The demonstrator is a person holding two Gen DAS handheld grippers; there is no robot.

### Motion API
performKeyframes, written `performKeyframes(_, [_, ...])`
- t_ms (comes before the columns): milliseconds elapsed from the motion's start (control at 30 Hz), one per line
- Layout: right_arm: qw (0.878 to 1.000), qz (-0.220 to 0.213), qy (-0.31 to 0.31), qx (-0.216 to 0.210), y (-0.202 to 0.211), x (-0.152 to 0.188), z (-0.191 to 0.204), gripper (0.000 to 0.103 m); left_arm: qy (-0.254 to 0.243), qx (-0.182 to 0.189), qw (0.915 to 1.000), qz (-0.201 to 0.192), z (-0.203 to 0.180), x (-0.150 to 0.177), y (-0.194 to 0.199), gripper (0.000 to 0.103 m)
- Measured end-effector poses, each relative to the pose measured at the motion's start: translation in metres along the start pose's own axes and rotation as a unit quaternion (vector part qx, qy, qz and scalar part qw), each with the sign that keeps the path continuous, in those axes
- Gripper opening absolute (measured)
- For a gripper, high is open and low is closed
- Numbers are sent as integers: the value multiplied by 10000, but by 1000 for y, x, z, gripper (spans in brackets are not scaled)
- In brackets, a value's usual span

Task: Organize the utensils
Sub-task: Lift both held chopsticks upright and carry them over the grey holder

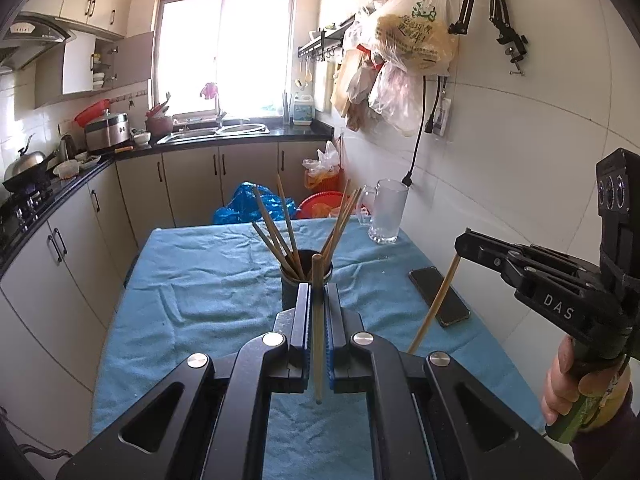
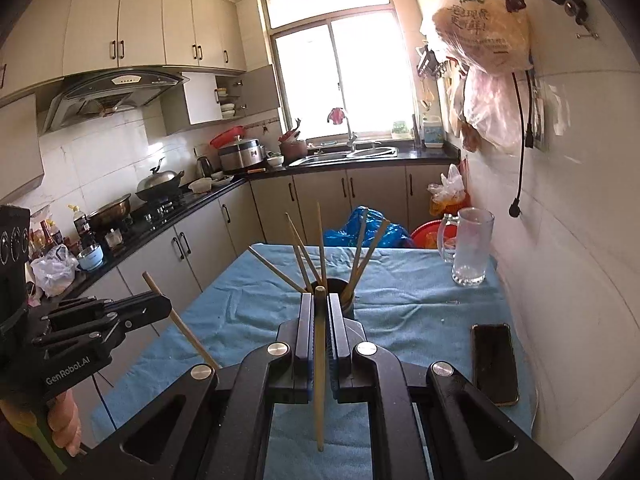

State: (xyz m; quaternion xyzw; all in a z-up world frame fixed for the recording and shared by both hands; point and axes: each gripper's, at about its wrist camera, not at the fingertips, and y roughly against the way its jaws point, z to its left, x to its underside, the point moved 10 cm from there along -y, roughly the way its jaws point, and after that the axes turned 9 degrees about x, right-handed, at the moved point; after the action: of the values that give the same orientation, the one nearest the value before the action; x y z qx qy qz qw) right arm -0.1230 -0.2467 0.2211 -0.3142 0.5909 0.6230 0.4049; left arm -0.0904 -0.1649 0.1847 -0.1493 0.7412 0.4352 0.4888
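The left gripper [image 1: 318, 300] is squeezed tight on one chopstick [image 1: 317, 332]. The stick stands almost straight up between its blue pads, above the table [image 1: 200, 280] with the blue cloth. The right gripper [image 2: 320, 312] is squeezed tight on another chopstick [image 2: 319, 360], held the same way. A hand [image 1: 568, 384] holds the right gripper's handle near the right edge of the table. A dark cup [image 2: 344, 300] sits in the middle of the table, just past both grippers. More chopsticks [image 1: 280, 232] stick out of it like a fan. A glass mug [image 2: 470, 248] stands at the far right corner. A phone [image 2: 493, 362] lies flat by the right edge.
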Motion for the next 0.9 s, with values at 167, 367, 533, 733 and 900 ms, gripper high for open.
performKeyframes(167, [10000,-31,35,-12,-2,-12,5,6,-86,-64,9999,-53,2,-14,4,5])
performKeyframes(367, [10000,-67,33,-10,-12,-33,5,6,-117,-70,9995,-293,6,-50,10,5])
performKeyframes(533, [9999,-116,-82,-26,-29,-67,4,6,-167,-162,9984,-507,13,-86,6,5])
performKeyframes(733, [9992,-345,-142,118,-48,-111,7,6,84,-102,9981,-603,23,-128,-18,5])
performKeyframes(900, [9981,-548,-183,235,-67,-137,9,6,164,-101,9970,-752,30,-154,-42,5])
